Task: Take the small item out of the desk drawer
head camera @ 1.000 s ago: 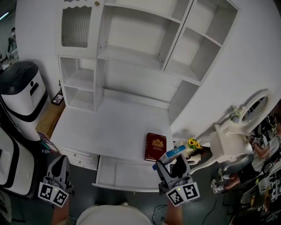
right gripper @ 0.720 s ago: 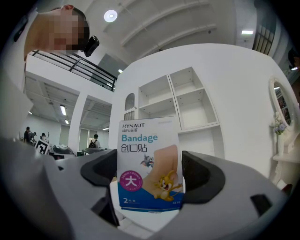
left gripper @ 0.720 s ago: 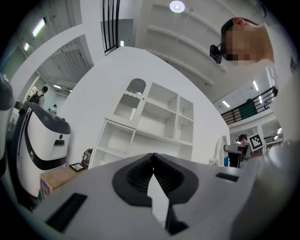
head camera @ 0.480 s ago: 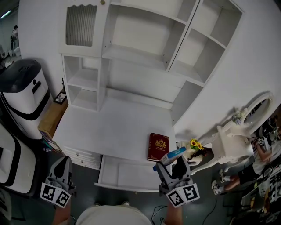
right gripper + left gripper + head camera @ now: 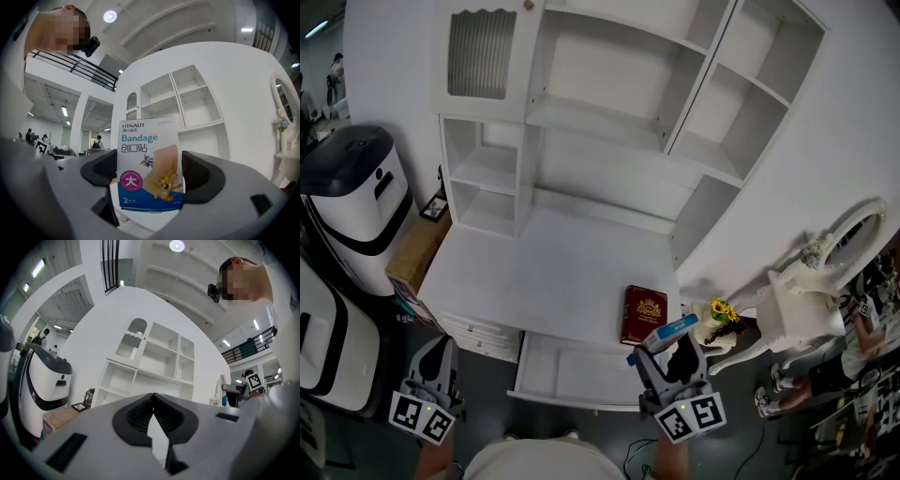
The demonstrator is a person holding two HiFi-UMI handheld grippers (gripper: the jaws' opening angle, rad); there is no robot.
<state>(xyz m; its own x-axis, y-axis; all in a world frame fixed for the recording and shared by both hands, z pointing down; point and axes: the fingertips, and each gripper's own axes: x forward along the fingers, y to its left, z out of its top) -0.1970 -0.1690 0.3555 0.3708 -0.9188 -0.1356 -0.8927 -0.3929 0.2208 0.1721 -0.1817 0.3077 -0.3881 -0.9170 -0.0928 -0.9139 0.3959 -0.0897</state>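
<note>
My right gripper (image 5: 667,351) hangs just above the right end of the open desk drawer (image 5: 546,367), shut on a small bandage box (image 5: 664,330). In the right gripper view the box (image 5: 149,164) stands upright between the dark pads (image 5: 202,171), blue and white with cartoon figures, and fills the right gripper (image 5: 150,174). My left gripper (image 5: 438,354) sits low at the left, in front of the desk's left corner. In its own view the left gripper (image 5: 153,405) shows its jaws meeting, with nothing between them. The drawer's white inside looks bare.
A dark red book (image 5: 643,314) lies on the white desk top (image 5: 534,272) near its right front edge. White hutch shelves (image 5: 609,94) rise behind. A white and black machine (image 5: 352,202) stands at the left. Yellow flowers (image 5: 718,309) and a white ornate mirror stand (image 5: 802,295) are at the right.
The head view has drifted a little, so the desk sits slightly lower and further right in the picture. Both grippers have kept still and the box stays held.
</note>
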